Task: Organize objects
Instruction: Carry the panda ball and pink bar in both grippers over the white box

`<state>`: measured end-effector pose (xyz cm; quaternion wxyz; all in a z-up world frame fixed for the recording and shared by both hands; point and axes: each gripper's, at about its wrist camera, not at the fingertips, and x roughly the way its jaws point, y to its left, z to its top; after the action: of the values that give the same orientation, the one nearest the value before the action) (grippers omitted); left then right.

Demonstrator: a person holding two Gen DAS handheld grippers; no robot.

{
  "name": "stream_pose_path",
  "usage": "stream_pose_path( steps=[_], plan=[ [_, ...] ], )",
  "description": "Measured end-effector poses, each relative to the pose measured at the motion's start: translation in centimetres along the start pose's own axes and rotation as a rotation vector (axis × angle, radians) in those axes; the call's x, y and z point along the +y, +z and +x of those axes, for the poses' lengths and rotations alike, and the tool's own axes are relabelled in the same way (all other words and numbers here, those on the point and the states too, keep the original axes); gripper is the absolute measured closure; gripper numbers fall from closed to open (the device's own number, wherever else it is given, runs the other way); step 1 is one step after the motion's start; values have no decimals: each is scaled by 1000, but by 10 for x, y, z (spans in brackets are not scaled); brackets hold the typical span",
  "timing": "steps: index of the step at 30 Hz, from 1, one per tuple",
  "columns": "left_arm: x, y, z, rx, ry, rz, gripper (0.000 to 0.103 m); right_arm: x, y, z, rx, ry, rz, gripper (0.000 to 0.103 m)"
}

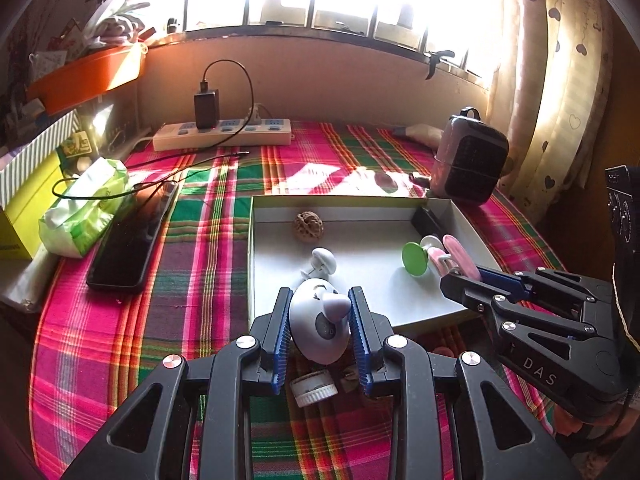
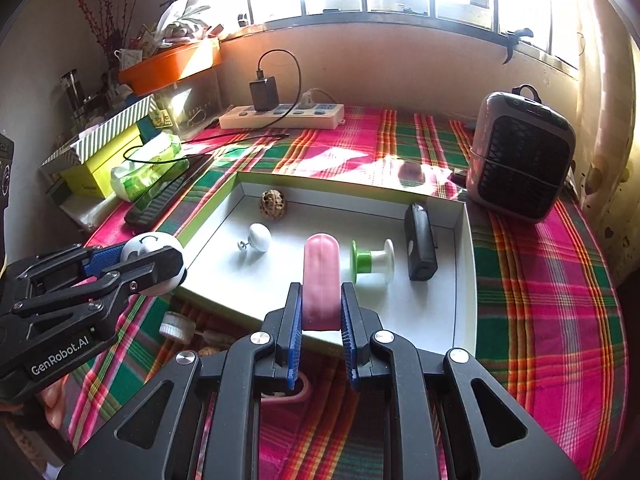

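My left gripper (image 1: 320,300) is shut on a round white gadget (image 1: 318,326) with a grey knob, held just above the near left edge of the shallow white tray (image 1: 360,272); it also shows in the right wrist view (image 2: 154,262). My right gripper (image 2: 320,294) is shut on a pink oblong case (image 2: 321,280), held over the tray's near edge; the case shows in the left wrist view (image 1: 460,256). In the tray lie a walnut (image 2: 273,202), a white knob (image 2: 258,237), a green and white spool (image 2: 372,261) and a black device (image 2: 419,246).
A white bottle cap (image 1: 314,388) lies on the plaid cloth (image 1: 180,280) before the tray. A phone (image 1: 128,240), a green tissue pack (image 1: 86,208) and boxes lie left. A power strip (image 1: 222,134) is at the back; a small heater (image 2: 520,156) stands right.
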<state>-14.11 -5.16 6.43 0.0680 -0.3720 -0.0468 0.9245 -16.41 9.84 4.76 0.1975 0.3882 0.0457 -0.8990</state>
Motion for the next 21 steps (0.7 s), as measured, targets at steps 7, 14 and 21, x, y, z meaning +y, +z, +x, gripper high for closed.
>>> stream_pose_path(
  steps=[7, 14, 21],
  plan=[
    [2, 7, 18, 20, 0, -9, 78, -4, 20, 27, 28, 11, -6, 84],
    [2, 10, 34, 44, -2, -13, 78, -4, 34, 53, 62, 11, -29, 84],
    [3, 10, 47, 65, 1, -12, 78, -1, 43, 72, 91, 11, -49, 84]
  ],
)
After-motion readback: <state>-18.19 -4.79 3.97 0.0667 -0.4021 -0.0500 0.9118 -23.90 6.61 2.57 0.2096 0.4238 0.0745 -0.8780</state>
